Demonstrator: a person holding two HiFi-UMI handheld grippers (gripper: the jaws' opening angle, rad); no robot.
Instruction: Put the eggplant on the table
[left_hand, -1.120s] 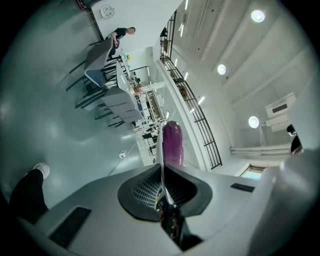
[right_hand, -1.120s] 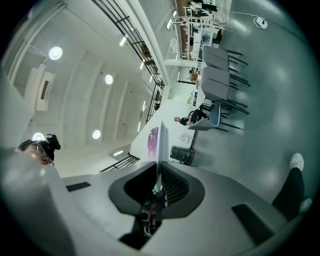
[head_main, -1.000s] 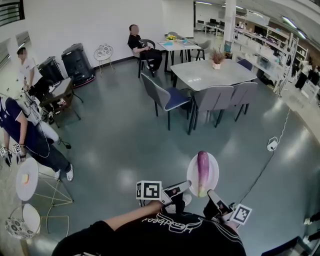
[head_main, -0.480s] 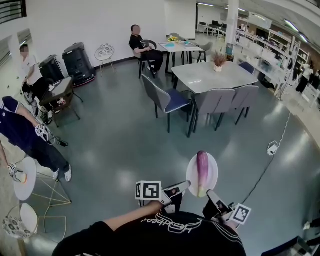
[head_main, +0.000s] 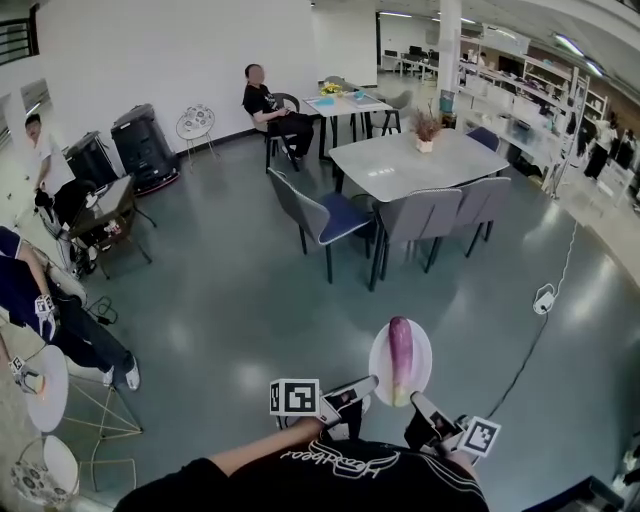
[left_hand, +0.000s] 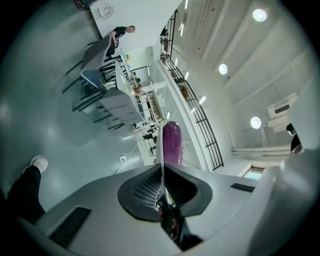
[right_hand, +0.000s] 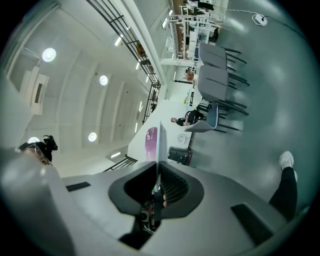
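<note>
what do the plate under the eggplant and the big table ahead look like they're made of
The round white plate: probably glazed ceramic or melamine, thin smooth even-white rim. The large pale grey table: perhaps laminate or stone-look top, flat with a soft sheen.

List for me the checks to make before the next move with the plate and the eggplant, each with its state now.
1. Left gripper clamped on the plate rim: ok.
2. Right gripper clamped on the same rim: ok.
3. Eggplant lies lengthwise along the plate's middle, away from the side edges: ok.
4. Plate held level: cannot tell.
5. Free space on the table: ok, only a potted plant near its far end.
6. Open approach to the table: not ok, chairs stand along the near side.
</note>
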